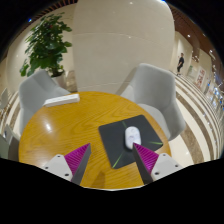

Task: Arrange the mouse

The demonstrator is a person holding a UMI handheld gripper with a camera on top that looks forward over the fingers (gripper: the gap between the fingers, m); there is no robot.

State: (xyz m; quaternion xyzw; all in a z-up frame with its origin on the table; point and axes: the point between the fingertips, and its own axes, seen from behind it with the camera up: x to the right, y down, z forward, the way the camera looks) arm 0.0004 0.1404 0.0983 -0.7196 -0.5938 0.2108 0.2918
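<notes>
A white computer mouse (132, 135) lies on a dark grey mouse mat (122, 140) on a round wooden table (60, 130). The mouse sits just ahead of my right finger, near the mat's far right part. My gripper (111, 156) hovers over the near edge of the table and the mat's near corner. Its two magenta pads (78, 156) stand wide apart with nothing between them but table and mat. The gripper is open and empty.
A white flat object (62, 99) lies at the table's far left edge. Two light grey chairs (152, 92) stand behind the table, one at left (38, 92). A wide white column (118, 40) and a potted plant (45, 42) stand beyond.
</notes>
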